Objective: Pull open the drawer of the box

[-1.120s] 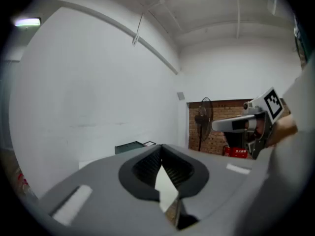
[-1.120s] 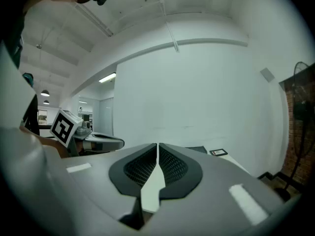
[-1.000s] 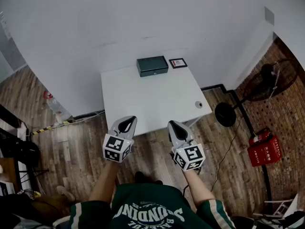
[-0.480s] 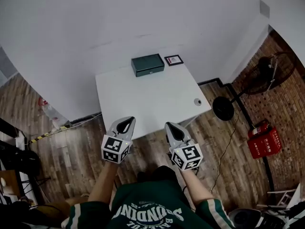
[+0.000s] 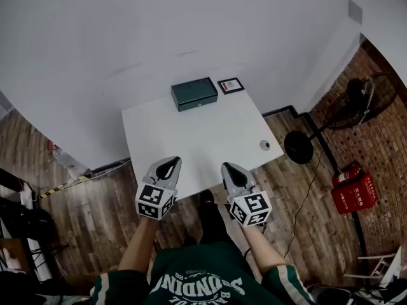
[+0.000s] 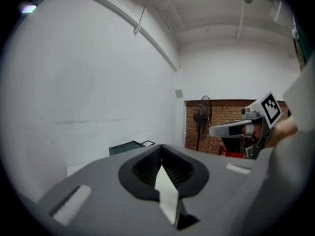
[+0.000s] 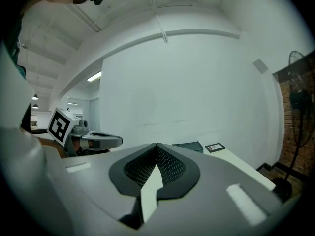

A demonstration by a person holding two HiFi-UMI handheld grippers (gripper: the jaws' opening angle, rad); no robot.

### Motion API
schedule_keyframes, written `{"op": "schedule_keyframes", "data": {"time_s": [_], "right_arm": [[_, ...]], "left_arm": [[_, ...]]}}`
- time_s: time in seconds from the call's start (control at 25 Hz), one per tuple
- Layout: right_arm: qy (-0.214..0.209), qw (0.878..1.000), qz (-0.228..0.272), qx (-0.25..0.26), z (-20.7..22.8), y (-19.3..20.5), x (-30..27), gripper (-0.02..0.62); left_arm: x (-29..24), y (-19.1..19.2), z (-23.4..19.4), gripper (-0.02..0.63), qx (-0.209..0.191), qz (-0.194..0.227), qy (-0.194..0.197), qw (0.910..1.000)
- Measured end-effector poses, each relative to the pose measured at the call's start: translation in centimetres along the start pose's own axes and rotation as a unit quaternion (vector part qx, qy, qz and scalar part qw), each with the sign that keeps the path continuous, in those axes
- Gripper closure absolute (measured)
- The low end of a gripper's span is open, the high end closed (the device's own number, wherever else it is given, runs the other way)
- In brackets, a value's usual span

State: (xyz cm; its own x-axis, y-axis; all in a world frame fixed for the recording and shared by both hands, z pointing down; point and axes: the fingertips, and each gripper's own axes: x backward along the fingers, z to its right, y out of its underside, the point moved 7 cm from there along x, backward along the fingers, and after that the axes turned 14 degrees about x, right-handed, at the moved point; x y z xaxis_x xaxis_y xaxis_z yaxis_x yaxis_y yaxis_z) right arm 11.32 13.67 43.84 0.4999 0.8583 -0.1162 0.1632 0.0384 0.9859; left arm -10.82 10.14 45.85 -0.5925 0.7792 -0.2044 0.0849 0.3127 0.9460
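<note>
Seen from the head camera, a small dark green box [image 5: 194, 94] sits at the far edge of a white worktop [image 5: 197, 138], close to the wall [image 5: 127, 37] and a little left of the far right corner. A small framed card [image 5: 230, 85] lies just beside it on the right. A small round disc [image 5: 265, 145] lies near the right edge.

The step in hand looks like the reach toward the box, and nothing has been touched yet. To do it well, both tools likely need to travel across the whole worktop to the far edge. One tool should spread its jaws before it meets the drawer front on the box's near face. That face shows a small pale spot, too small to tell whether it is a handle. The other tool could press on the box top, since a light box may slide toward the person when pulled. The pull should run straight toward the near edge, level with the worktop.

The left tool [image 5: 167, 166] and the right tool [image 5: 231, 172] hover side by side at the near edge, well apart from the box. Both point forward toward the far edge, with their marker cubes toward the person. The bare forearms [image 5: 143, 243] stretch forward from the body, roughly parallel. Each tool's own camera shows its jaws pressed together with nothing between them.
</note>
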Motion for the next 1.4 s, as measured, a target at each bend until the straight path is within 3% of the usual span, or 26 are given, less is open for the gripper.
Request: {"op": "schedule_keyframes", "data": {"time_s": [0.76,1.0,1.4], "right_arm": [[-0.055,0.998,-0.013,0.005,12.6,0.0,-21.1,0.594],[-0.085,0.996,-0.035,0.001,14.1,1.8,-25.5,0.594],[-0.121,0.986,-0.110,-0.015,14.4,8.2,-29.5,0.594]], "left_arm": [[-15.9,-5.2,-10.3,0.554,0.041,-0.005,-0.058,0.9975],[-19.3,-4.4,-12.4,0.554,0.068,-0.019,-0.075,0.9947],[-22.8,-2.1,-14.0,0.554,0.097,-0.049,-0.092,0.9898]]}}
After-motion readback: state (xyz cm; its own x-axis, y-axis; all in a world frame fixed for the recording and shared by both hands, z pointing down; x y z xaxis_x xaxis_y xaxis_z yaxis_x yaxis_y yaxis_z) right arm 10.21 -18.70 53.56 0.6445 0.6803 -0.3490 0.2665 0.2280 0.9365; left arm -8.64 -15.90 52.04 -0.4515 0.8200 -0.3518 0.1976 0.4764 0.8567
